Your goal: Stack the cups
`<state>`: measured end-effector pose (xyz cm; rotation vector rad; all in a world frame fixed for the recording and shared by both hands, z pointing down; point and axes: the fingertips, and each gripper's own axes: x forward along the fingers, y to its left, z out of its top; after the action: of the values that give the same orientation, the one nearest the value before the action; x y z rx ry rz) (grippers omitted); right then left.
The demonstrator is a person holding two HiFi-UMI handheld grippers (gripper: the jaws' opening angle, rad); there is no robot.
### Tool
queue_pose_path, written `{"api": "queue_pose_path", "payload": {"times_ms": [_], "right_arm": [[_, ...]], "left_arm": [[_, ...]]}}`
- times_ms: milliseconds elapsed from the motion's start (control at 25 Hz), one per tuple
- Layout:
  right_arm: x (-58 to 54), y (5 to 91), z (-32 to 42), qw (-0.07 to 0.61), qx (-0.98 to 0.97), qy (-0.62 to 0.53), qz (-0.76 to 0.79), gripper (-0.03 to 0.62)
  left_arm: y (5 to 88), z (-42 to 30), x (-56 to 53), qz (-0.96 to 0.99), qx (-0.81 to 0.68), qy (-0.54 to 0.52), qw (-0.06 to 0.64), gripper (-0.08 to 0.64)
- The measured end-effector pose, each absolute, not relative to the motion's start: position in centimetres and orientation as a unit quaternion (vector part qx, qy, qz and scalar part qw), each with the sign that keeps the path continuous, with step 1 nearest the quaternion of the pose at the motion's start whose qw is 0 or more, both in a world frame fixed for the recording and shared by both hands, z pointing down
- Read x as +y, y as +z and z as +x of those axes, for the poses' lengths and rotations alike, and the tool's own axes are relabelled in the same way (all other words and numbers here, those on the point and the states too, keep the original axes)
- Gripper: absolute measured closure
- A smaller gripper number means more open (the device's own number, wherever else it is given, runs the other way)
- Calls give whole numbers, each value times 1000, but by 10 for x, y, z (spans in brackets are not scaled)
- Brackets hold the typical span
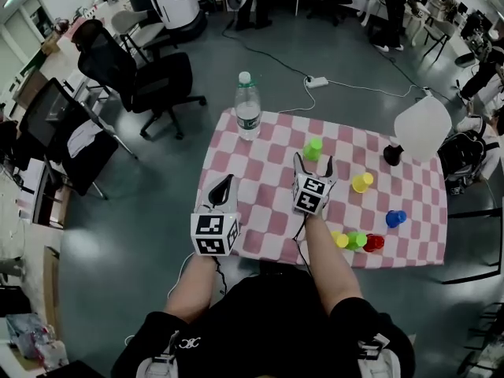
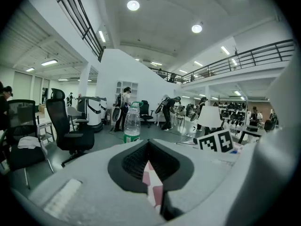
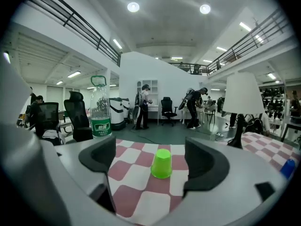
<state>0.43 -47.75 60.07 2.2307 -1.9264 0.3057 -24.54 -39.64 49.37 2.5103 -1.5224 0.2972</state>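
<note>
An upside-down green cup [image 1: 313,149] [image 3: 162,164] stands on the pink-and-white checked tablecloth [image 1: 260,179]. My right gripper [image 1: 313,165] [image 3: 154,160] is open just short of it; the cup sits ahead between the two jaws, touching neither. My left gripper [image 1: 223,187] [image 2: 149,166] is shut and empty over the cloth's left part. A yellow cup [image 1: 362,182] and a blue cup [image 1: 395,218] [image 3: 288,167] stand further right. Yellow [image 1: 341,240], green [image 1: 357,240] and red [image 1: 374,242] cups cluster at the near edge.
A clear water bottle [image 1: 247,106] [image 2: 132,124] [image 3: 100,112] stands at the far left of the table. A white-shaded lamp [image 1: 421,128] [image 3: 242,102] stands at the far right. Office chairs [image 1: 150,77] and a cable lie on the floor beyond.
</note>
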Motion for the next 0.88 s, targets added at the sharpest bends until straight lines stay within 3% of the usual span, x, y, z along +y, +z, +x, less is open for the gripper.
{"api": "queue_pose_path", "payload": {"times_ms": [880], "right_arm": [[-562,748,50,173,-610,222,741,161]], "left_arm": [[558,-220,-481,838,-503,158,139,545]]}}
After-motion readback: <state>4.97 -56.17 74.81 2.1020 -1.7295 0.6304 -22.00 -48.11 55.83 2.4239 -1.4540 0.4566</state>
